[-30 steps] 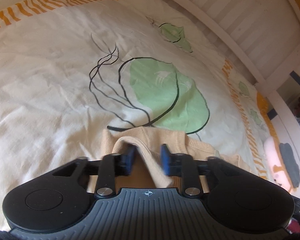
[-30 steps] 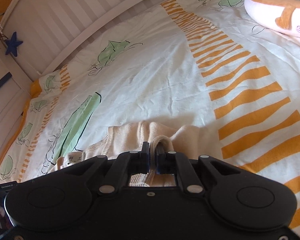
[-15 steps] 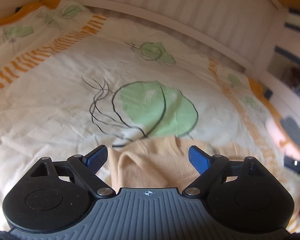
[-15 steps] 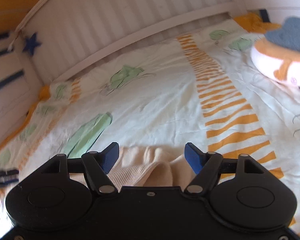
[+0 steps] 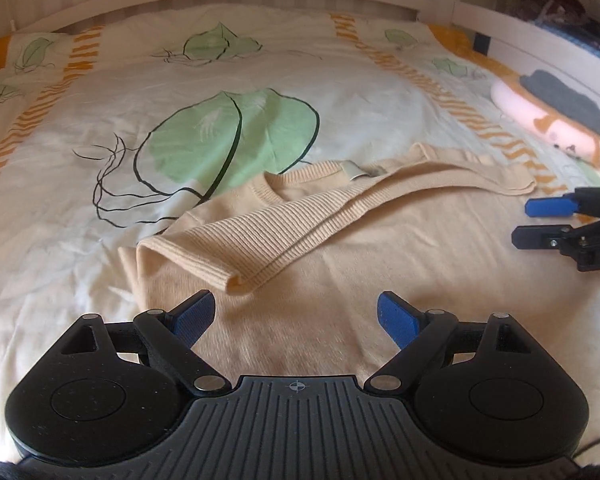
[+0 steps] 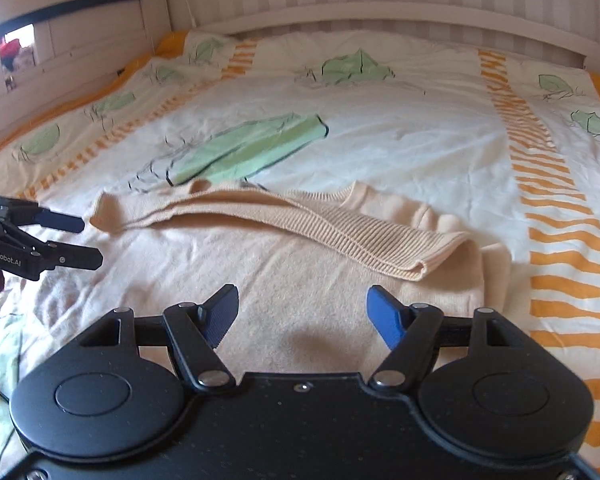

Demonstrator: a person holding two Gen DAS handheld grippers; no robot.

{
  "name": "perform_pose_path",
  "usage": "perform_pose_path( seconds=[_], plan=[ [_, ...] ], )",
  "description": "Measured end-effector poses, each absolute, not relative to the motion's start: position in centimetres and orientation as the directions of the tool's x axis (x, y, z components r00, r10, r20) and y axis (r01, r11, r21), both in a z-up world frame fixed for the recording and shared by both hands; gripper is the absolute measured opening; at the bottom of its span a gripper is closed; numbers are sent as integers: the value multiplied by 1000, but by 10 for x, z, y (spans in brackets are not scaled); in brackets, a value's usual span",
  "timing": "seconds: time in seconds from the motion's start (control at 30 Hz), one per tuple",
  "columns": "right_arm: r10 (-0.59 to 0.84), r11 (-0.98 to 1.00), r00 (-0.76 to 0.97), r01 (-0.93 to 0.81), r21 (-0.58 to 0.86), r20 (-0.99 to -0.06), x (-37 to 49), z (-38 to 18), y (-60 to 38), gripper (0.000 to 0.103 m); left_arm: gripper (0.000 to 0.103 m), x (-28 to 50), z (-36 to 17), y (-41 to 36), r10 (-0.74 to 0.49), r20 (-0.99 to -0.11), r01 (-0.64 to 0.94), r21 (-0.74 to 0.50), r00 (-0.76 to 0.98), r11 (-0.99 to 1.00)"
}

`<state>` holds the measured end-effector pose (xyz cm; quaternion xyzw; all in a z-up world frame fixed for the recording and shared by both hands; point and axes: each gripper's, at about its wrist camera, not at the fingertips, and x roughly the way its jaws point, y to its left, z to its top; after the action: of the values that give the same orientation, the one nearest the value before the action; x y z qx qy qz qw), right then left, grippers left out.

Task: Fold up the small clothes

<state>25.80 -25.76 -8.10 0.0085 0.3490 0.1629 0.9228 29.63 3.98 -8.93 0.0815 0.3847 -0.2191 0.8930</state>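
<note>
Both hand-held grippers, left [image 5: 296, 314] and right [image 6: 302, 312], have let go and gape wide, empty; the sweater [image 5: 340, 248] lies sleeve-folded on the bed [image 5: 100, 280]; next fold awaits.

The sweater [image 5: 332, 264] was pale peach-beige, with fine ribbed lines on its folded sleeve [image 5: 260, 236] and a small grey label at the neck. The bedsheet [image 5: 100, 264] was cream-white, printed with light green leaves in thin black outline and bands of short orange stripes. The plush toy [image 5: 556, 128] was pink with orange marks and a dark grey patch. Both grippers were black, with blue pads [image 5: 396, 316] inside
</note>
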Motion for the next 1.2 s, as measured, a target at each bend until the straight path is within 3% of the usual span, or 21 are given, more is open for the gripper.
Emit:
perform_pose_path(
  seconds=[0.3,0.6,0.73,0.9,1.07,1.2],
  plan=[
    [188,975,690,-217,48,-699,301,-88,-269,73,88,356,-97,51,-242,-753,380,11,611,925],
    [124,991,684,-117,60,-719,341,-91,-288,73,88,393,-96,71,-145,-754,225,4,641,974],
    [97,995,721,-67,69,-686,335,-80,-294,73,88,373,-79,85,-167,-713,198,-40,681,979],
    [161,987,762,-140,83,-627,299,-63,-280,73,88,330,-74,81,-196,-710,270,-9,676,963],
    [153,985,729,-167,44,-667,261,-79,-268,73,89,299,-96,78,-144,-776,315,73,614,946],
    [117,992,713,-117,46,-691,236,-92,-280,73,98,290,-107,99,-148,-800,252,4,582,968]
  ],
)
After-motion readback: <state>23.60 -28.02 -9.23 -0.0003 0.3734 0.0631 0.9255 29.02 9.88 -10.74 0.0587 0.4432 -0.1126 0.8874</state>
